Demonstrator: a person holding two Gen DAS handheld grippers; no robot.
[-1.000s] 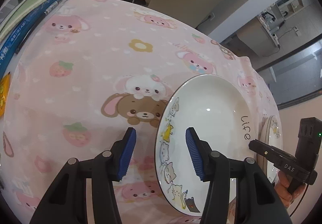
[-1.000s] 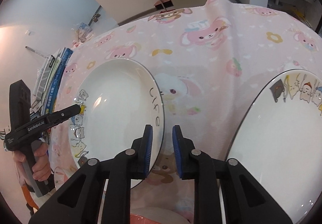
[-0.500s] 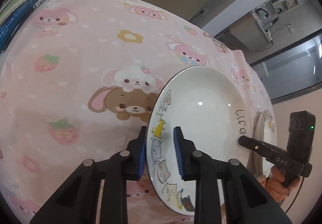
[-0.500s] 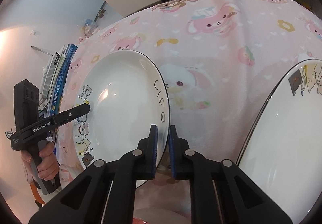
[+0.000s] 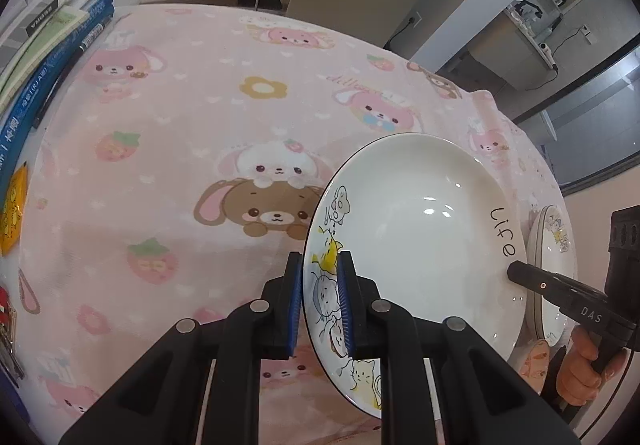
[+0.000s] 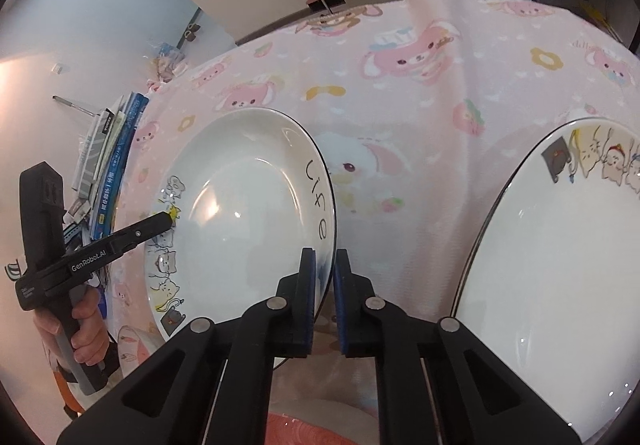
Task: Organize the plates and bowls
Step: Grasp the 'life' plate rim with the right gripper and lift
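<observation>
The white plate (image 5: 416,221) with cartoon cats down one edge and "Life" on the other sits tilted above the pink cloth, clamped at opposite rims. A second cat-printed plate (image 6: 560,269) lies close on its "Life" side, flat as far as the pictures tell, with a pink-patterned dish (image 5: 534,363) just beside both.

A second ago both grippers were open around the plate (image 5: 420,221). Now the left gripper (image 5: 319,299) has squeezed its cat-picture edge, and the right gripper (image 6: 325,293) has squeezed the edge near "Life".
</observation>
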